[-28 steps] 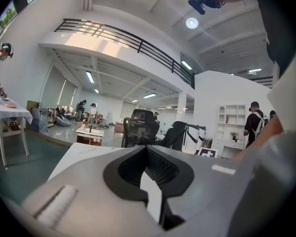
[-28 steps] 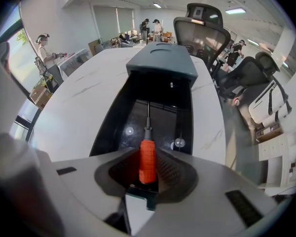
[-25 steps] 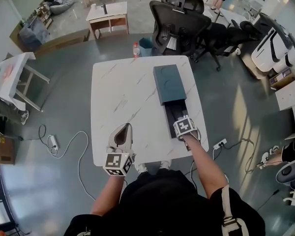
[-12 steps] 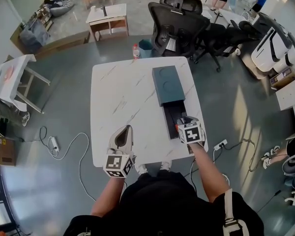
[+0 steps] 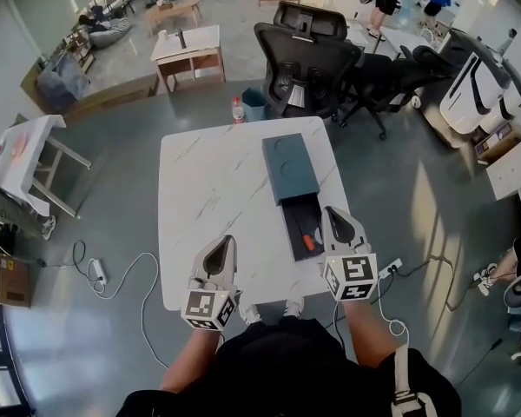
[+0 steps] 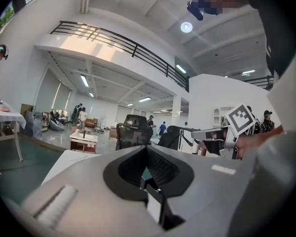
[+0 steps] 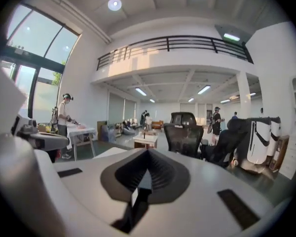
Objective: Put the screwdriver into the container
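Two grippers show at the near edge of the one white table: the left gripper has its jaws pressed together on nothing, and the right gripper, just to the right of the container's open end in the head view, has just clenched its jaws with nothing between them. A single dark container lies on the table. Its open near end holds the one screwdriver, which has an orange handle and lies apart from both grippers.
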`<action>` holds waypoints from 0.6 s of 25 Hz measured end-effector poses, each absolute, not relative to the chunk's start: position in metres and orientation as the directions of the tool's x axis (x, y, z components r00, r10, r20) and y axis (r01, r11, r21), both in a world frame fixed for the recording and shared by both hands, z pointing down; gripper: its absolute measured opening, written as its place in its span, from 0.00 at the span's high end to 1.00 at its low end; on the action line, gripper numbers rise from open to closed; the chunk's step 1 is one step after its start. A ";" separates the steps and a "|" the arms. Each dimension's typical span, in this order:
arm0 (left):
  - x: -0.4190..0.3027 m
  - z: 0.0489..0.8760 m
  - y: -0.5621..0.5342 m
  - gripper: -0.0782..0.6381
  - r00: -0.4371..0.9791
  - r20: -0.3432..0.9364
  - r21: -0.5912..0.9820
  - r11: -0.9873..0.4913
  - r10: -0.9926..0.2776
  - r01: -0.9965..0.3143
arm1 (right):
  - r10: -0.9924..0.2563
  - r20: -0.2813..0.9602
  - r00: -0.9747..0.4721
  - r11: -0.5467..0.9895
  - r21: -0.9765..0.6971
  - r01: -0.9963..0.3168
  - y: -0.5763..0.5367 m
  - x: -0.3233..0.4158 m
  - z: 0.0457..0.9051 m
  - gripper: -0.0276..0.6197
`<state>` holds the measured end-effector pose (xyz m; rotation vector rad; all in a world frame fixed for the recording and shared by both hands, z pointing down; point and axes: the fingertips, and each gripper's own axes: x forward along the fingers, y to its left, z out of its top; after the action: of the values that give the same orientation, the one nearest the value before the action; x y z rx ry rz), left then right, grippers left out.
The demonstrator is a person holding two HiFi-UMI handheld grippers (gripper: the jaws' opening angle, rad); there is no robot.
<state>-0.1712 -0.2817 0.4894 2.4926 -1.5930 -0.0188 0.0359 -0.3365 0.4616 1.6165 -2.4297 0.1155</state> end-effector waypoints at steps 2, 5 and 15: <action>-0.166 0.481 -0.282 0.88 0.430 0.069 0.157 -0.416 -0.900 -0.896 | -0.913 0.132 -0.385 0.395 0.060 -0.917 -0.327 0.036 0.439 0.95; -0.159 0.470 -0.282 0.88 0.438 0.049 0.150 -0.427 -0.898 -0.892 | -0.915 0.033 -0.402 0.404 0.088 -0.911 -0.313 0.035 0.414 0.95; -0.148 0.468 -0.283 0.88 0.451 0.055 0.117 -0.443 -0.891 -0.889 | -0.915 -0.032 -0.402 0.397 0.108 -0.911 -0.307 0.040 0.399 0.95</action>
<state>-0.1476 -0.2828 0.4677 2.5638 -1.5815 -0.0226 0.0400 -0.3071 0.3987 1.6994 -2.5982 -0.1686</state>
